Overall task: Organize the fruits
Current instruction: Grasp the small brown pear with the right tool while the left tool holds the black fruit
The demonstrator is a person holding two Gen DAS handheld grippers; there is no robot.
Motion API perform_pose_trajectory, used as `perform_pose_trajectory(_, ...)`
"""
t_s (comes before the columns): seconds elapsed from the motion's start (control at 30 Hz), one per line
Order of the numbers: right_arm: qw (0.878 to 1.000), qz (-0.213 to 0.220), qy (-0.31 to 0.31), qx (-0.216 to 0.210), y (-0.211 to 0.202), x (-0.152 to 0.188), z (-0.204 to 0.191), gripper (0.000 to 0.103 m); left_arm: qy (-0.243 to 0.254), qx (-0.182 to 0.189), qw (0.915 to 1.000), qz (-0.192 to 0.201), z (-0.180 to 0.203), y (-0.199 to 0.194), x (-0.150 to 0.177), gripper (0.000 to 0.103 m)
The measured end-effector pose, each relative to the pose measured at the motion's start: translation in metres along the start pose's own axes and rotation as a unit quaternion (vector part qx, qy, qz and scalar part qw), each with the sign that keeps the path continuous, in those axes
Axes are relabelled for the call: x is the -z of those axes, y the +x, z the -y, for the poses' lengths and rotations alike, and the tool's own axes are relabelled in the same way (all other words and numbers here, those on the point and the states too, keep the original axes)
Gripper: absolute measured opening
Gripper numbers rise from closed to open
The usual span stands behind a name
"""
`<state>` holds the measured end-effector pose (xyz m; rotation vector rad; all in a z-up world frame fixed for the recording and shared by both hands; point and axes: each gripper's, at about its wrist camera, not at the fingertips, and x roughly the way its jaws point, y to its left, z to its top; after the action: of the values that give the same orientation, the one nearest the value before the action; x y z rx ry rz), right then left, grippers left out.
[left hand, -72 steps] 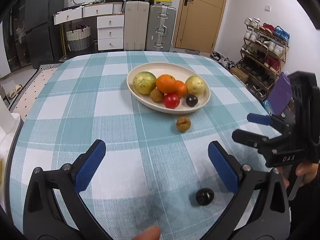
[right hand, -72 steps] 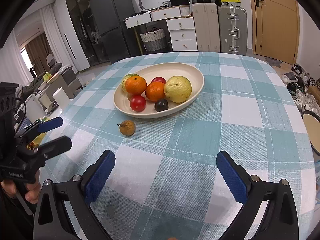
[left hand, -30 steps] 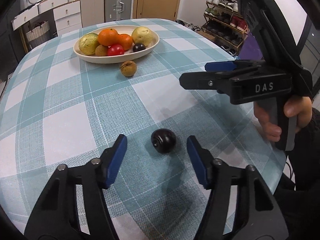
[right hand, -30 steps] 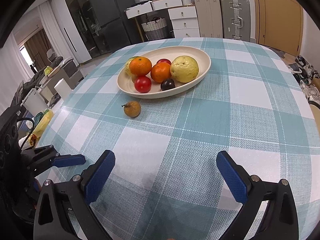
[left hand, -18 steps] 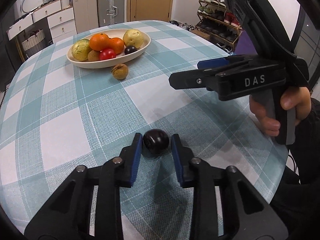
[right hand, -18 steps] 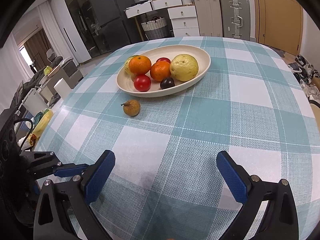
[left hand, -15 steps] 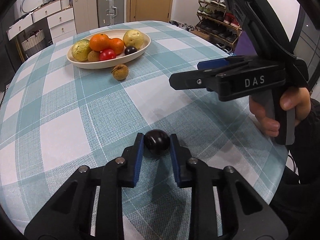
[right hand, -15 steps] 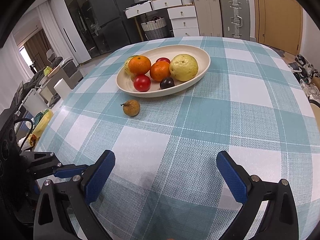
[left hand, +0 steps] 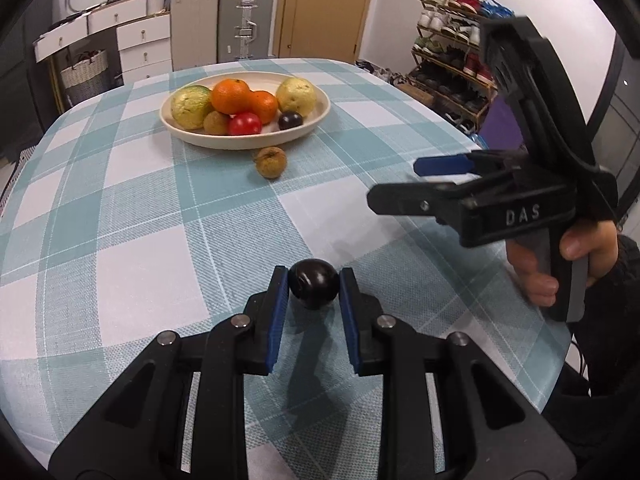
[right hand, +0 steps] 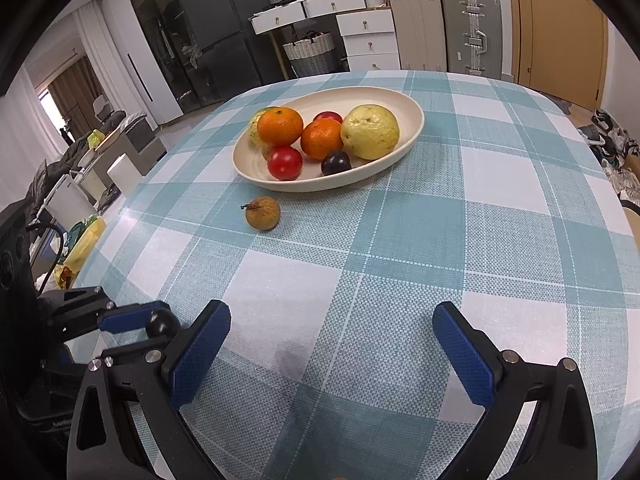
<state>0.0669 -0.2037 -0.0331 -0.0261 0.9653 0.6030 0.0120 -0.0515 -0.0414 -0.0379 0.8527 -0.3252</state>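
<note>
My left gripper (left hand: 314, 283) is shut on a dark plum (left hand: 313, 285) and holds it just above the checked tablecloth near the table's front edge; the plum also shows in the right wrist view (right hand: 162, 323). A cream oval bowl (left hand: 308, 125) further back holds oranges, guavas, a red tomato and another dark plum. A small brown fruit (left hand: 271, 162) lies on the cloth just in front of the bowl, also seen in the right wrist view (right hand: 263, 212). My right gripper (right hand: 330, 344) is open and empty above the cloth, and shows at the right of the left wrist view (left hand: 436, 184).
The round table (right hand: 500, 216) carries a teal and white checked cloth. Its edge lies close to the right, with a shoe rack (left hand: 452, 60) beyond. Suitcases (left hand: 246, 20) and drawers stand behind the table.
My left gripper closed on the dark plum and lifted it slightly, tilting up towards the bowl. The right gripper stayed open and barely moved.
</note>
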Motion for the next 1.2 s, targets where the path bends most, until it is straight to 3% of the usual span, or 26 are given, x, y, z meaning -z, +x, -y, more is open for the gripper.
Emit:
perform_pose_trajectory(0.17,1.000,0.013,-0.008,-0.023,0.001,-0.009,-0.007,0.101,-0.020,-0.008,0.9997,0.011,-0.011,-0.004,-0.004,0.023)
perform_pose_trajectory(0.23,0.999,0.009,-0.011,-0.031,0.005,-0.016,-0.010,0.080,-0.031,-0.012,0.9994,0.013,-0.017,-0.004,-0.005,0.023)
perform_pose_trajectory(0.27,0.999,0.006,-0.013,-0.035,0.008,-0.019,-0.011,0.075,-0.035,-0.012,0.9992,0.013,-0.019,-0.004,-0.005,0.023)
perform_pose_trajectory(0.53,0.999,0.001,-0.037,-0.040,0.028,-0.038,-0.025,0.074,-0.074,-0.034,0.9965,0.020,-0.038,-0.004,-0.011,0.023)
perform_pose_trajectory(0.73,0.998,-0.014,-0.056,-0.032,0.046,-0.048,-0.038,0.059,-0.094,-0.042,0.9944,0.024,-0.051,-0.002,-0.015,0.023)
perform_pose_trajectory(1.2,0.997,-0.015,-0.064,-0.038,0.060,-0.055,-0.049,0.048,-0.117,-0.051,0.9915,0.028,-0.065,0.003,-0.022,0.023)
